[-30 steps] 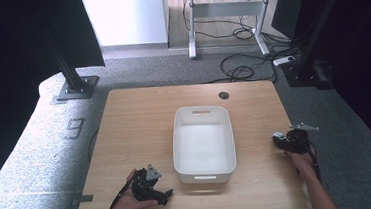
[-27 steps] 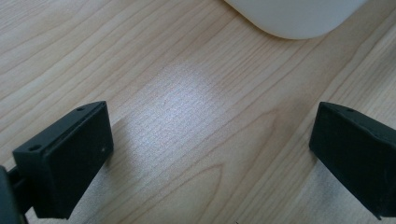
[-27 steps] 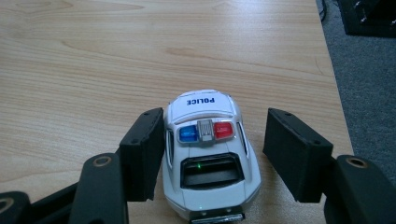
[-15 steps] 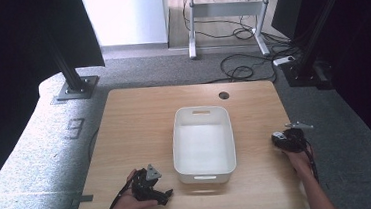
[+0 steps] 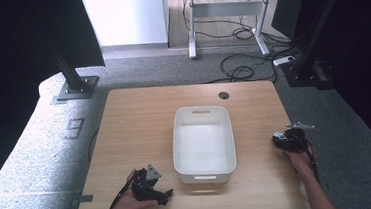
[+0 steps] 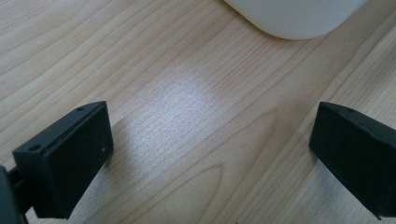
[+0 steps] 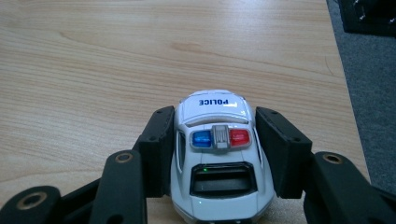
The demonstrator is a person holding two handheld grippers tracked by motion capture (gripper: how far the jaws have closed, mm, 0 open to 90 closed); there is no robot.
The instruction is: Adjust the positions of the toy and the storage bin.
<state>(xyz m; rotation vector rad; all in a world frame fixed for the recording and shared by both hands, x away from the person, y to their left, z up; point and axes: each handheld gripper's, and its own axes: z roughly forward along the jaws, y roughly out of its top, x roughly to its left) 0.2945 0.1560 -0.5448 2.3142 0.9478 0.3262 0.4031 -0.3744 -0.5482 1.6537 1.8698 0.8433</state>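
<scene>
Item: toy police car [image 7: 217,154], white, the word POLICE on its front, a blue and a red light with a grey piece between them on the roof.
Car's place: on the wooden table [image 5: 140,123], between the jaws of the right gripper [image 7: 217,149], nose pointing away from the gripper's body; near the table's right edge.
Right gripper: jaws have just been closing; both pads lie against the car's flanks, pinching it across its width. In the high view the right gripper [image 5: 287,140] sits well to the right of the tub.
Right hand [image 5: 300,158]: behind the gripper, forearm entering from the bottom edge.
Left gripper [image 6: 210,149]: jaws spread wide, bare wood between them, low over the table.
Left gripper, high view: left gripper [image 5: 152,185] near the front edge, just left of the tub's near corner, held by the left hand [image 5: 126,204].
White tub [image 5: 204,143]: rectangular, mid-table, between the two grippers; its rounded corner [image 6: 294,18] shows ahead of the left jaws, apart from them.
Floor: grey carpet [image 7: 369,93] beyond the table edge, to the right of the right gripper.
</scene>
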